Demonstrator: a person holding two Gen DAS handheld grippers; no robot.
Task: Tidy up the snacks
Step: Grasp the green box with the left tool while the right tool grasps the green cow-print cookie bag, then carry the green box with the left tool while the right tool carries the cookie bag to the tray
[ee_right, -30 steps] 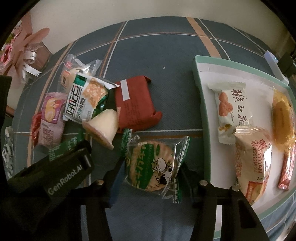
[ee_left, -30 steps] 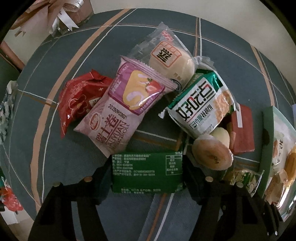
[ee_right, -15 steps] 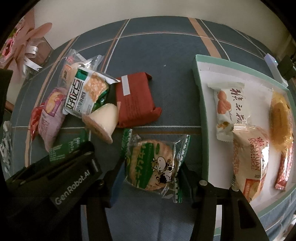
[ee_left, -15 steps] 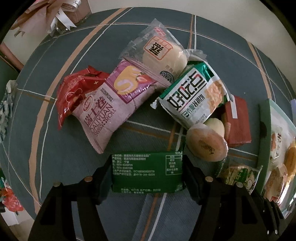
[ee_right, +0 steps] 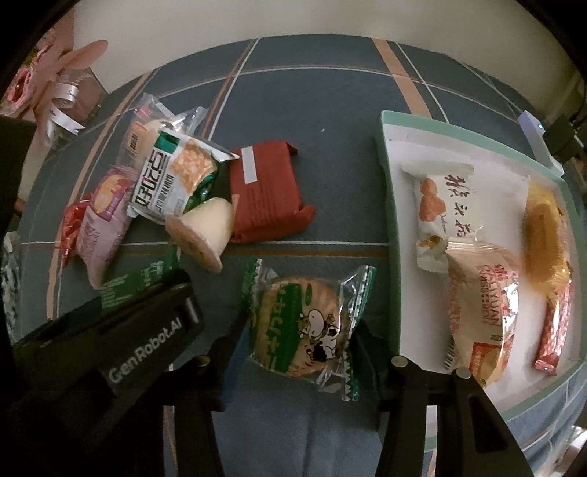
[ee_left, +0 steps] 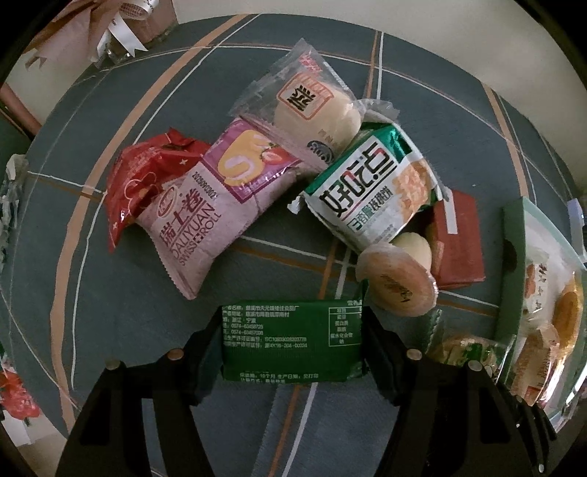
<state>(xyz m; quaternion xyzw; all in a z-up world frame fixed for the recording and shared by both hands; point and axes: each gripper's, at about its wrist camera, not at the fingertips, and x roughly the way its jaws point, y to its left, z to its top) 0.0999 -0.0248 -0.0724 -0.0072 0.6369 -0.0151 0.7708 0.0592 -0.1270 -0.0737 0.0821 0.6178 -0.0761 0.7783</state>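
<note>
My left gripper (ee_left: 291, 341) is shut on a green snack packet (ee_left: 290, 339) and holds it above the blue cloth. My right gripper (ee_right: 299, 330) is shut on a clear-wrapped round cracker with a cow print (ee_right: 299, 324), just left of the green-rimmed white tray (ee_right: 389, 205). The tray holds several wrapped snacks, among them a white packet (ee_right: 440, 205) and a Swiss roll (ee_right: 480, 308). A loose pile lies on the cloth: a pink Swiss roll (ee_left: 205, 212), a red packet (ee_left: 139, 183), a clear-wrapped bun (ee_left: 312, 106), a green-white cracker bag (ee_left: 374, 190), a jelly cup (ee_left: 398, 282) and a dark red packet (ee_left: 455, 238).
The left gripper's body (ee_right: 110, 352) sits at the lower left of the right wrist view, close to the right gripper. A ribboned gift box (ee_left: 121, 25) stands at the far left edge of the table. A small white device (ee_right: 535, 135) lies behind the tray.
The left gripper has risen and pulled back with the green packet, so the pile looks farther away. The right gripper keeps its hold on the cracker and has shifted only slightly.
</note>
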